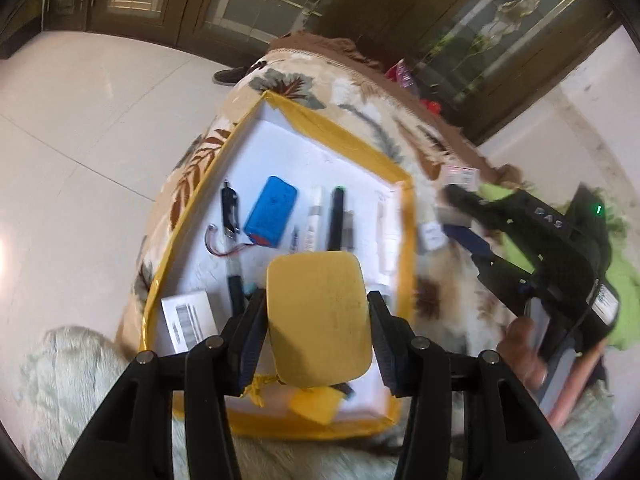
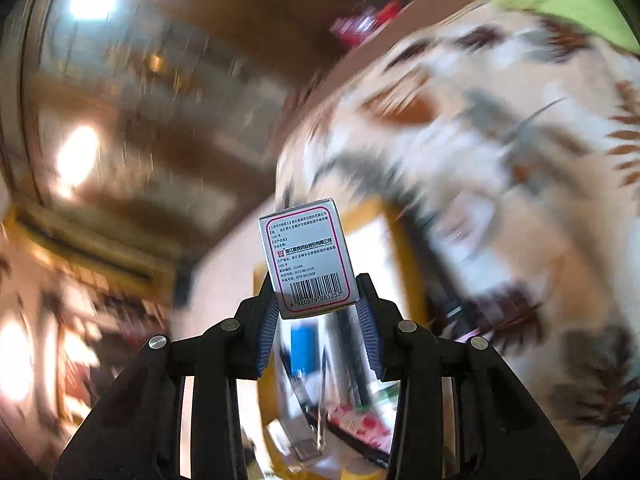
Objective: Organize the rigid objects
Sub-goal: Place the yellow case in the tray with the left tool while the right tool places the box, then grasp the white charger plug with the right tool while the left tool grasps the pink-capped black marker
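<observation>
My left gripper (image 1: 318, 320) is shut on a flat gold rounded-square object (image 1: 318, 316), held above the near part of a white tray with a yellow taped rim (image 1: 344, 136). The tray holds a blue battery pack (image 1: 272, 212), pens (image 1: 337, 216) and a white barcoded box (image 1: 188, 320). My right gripper (image 2: 318, 312) is shut on a small silver medicine box with a barcode (image 2: 308, 258). It shows in the left wrist view (image 1: 460, 184) just right of the tray, with the box (image 1: 460, 176) at its tip. The right wrist view is blurred by motion.
The tray lies on a floral blanket (image 1: 360, 96) over a raised surface. A green cloth (image 1: 624, 288) lies at the right. A pale fluffy cover (image 1: 72, 380) is in front. White floor tiles (image 1: 80, 120) and dark glass cabinets (image 1: 500, 40) are behind.
</observation>
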`<act>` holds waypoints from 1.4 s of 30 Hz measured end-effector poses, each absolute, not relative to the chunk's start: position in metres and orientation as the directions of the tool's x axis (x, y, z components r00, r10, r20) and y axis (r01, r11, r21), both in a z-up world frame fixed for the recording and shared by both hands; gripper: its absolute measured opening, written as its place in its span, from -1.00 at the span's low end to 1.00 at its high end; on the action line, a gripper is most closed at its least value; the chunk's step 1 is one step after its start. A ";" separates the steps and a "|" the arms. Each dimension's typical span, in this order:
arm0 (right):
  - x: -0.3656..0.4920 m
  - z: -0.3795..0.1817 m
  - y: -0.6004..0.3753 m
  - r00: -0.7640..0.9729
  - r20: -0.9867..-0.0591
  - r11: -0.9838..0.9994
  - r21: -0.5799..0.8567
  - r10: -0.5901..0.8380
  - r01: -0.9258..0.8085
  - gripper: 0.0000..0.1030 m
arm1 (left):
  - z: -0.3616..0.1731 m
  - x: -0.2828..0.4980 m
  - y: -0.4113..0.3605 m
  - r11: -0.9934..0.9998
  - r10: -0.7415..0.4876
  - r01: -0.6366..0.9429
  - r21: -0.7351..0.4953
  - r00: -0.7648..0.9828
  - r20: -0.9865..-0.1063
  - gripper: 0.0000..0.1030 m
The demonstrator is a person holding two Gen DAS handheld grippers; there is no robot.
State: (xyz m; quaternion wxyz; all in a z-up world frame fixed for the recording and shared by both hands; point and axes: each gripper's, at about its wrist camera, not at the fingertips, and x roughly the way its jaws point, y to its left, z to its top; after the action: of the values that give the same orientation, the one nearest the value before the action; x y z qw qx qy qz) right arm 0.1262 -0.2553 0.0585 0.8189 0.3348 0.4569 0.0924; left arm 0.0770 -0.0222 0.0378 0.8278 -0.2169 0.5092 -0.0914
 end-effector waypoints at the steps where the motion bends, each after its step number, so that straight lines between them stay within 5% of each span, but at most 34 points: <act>1: 0.132 0.050 -0.245 0.534 -0.712 0.781 0.608 0.457 0.143 -0.28 | 0.029 0.083 -0.021 0.891 -0.359 -0.094 -0.445 0.455 -0.815 -0.05; 15: 0.162 -0.027 -0.194 0.291 -0.811 0.832 0.549 0.507 0.080 -0.20 | -0.023 0.094 -0.030 0.919 -0.263 -0.172 -0.356 0.406 -0.875 -0.03; 18: 0.162 -0.031 -0.194 0.277 -0.789 0.804 0.589 0.549 0.082 -0.10 | -0.022 0.093 -0.031 0.899 -0.313 -0.178 -0.401 0.380 -0.870 0.07; 20: 0.162 -0.030 -0.199 0.291 -0.759 0.771 0.630 0.583 0.099 0.08 | -0.022 0.088 -0.029 0.875 -0.357 -0.190 -0.445 0.368 -0.859 0.35; 22: 0.162 -0.025 -0.207 0.321 -0.725 0.738 0.667 0.609 0.105 0.09 | -0.018 0.081 -0.028 0.868 -0.365 -0.195 -0.457 0.372 -0.853 0.39; 25: 0.158 -0.016 -0.213 0.369 -0.696 0.717 0.689 0.616 0.101 0.41 | -0.006 0.069 -0.026 0.859 -0.379 -0.188 -0.477 0.395 -0.837 0.41; 33: 0.139 0.006 -0.228 0.427 -0.590 0.627 0.776 0.685 0.066 0.41 | 0.020 0.035 -0.025 0.813 -0.429 -0.168 -0.558 0.477 -0.768 0.49; 42: 0.113 0.054 -0.270 0.515 -0.575 0.653 0.756 0.636 0.037 0.41 | 0.033 0.011 -0.032 0.819 -0.405 -0.105 -0.564 0.590 -0.699 0.49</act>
State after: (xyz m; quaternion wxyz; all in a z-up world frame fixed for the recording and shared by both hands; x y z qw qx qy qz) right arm 0.1135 -0.2704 0.0541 0.7875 0.3705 0.4543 0.1900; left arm 0.0110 -0.0315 0.0330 0.8439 -0.2874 0.4442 -0.0889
